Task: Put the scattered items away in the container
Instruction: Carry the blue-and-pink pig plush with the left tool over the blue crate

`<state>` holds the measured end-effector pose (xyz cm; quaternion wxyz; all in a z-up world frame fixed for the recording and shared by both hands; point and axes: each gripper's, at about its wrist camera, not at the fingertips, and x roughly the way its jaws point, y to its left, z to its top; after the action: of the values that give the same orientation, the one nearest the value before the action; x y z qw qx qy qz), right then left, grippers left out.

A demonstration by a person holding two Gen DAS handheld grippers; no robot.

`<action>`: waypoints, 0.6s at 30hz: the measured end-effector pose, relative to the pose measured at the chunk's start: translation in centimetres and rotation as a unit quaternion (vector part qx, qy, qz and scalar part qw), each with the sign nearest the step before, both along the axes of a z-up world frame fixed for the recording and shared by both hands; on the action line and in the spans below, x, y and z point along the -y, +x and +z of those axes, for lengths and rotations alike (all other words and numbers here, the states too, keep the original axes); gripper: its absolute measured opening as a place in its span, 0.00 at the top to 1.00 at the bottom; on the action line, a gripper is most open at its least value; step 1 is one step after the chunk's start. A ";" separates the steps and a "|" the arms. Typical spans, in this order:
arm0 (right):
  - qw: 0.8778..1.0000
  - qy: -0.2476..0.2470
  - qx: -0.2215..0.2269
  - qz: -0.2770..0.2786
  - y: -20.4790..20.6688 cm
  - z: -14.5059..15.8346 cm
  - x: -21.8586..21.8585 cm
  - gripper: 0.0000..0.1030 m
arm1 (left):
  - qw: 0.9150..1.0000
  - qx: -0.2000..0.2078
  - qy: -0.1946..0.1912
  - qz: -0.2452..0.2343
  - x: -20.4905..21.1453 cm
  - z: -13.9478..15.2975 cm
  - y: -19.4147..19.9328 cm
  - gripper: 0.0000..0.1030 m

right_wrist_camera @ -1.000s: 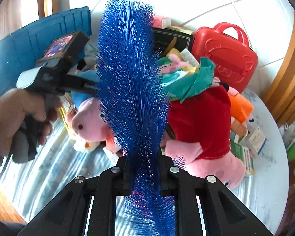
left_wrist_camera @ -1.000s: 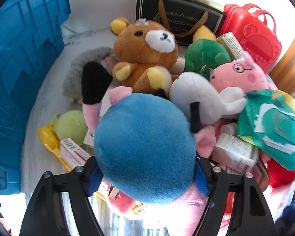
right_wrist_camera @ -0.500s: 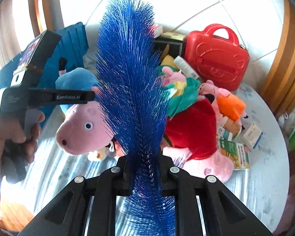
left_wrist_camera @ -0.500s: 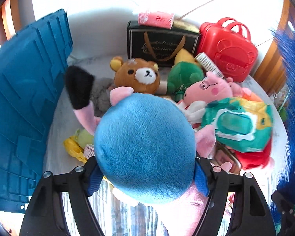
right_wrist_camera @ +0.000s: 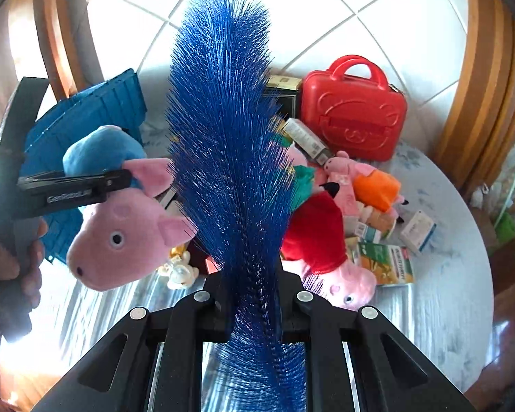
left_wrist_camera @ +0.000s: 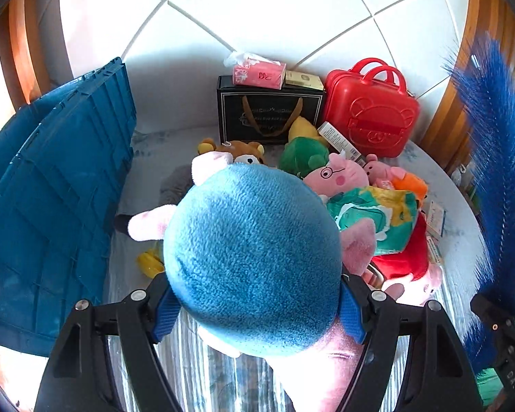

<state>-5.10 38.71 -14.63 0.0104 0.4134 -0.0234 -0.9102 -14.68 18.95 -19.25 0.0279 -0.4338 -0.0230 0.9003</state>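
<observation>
My left gripper is shut on a pink pig plush in a blue dress, held up over the table; the same plush hangs at the left of the right wrist view, with the left gripper clamped on its blue body. My right gripper is shut on a long blue bristle brush that stands up between its fingers; the brush also shows at the right edge of the left wrist view. The blue crate stands at the left.
A heap of plush toys, a red plush and small boxes lies on the round table. A red toy suitcase, a black gift bag and a tissue pack stand against the tiled wall.
Both grippers have risen with their loads; the toy heap looks smaller and farther below. The pig plush has lifted clear of the table. Both grips are unchanged.
</observation>
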 end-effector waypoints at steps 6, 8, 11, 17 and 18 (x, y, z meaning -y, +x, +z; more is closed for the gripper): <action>1.000 -0.004 -0.006 -0.002 0.9 1.2 -0.2 0.85 | 1.000 -0.001 0.017 0.013 1.4 1.7 0.6 0.27; 1.000 -0.005 -0.008 -0.002 1.1 1.5 -0.3 0.85 | 1.000 -0.006 0.012 0.011 1.5 2.5 0.9 0.27; 1.000 -0.004 -0.012 -0.001 1.4 1.9 -0.3 0.85 | 1.000 -0.018 -0.002 0.006 1.0 3.5 1.4 0.27; 1.000 -0.002 -0.021 0.001 1.7 3.2 -0.6 0.85 | 0.998 -0.048 -0.040 -0.011 -0.6 6.1 3.2 0.27; 1.000 -0.001 -0.023 0.001 1.7 3.4 -0.6 0.85 | 0.997 -0.054 -0.045 -0.013 -0.8 6.7 3.5 0.27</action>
<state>-3.36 39.35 -11.19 0.0124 0.3926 -0.0239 -0.9193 -11.18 19.71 -12.58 0.0215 -0.3854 0.0246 0.9222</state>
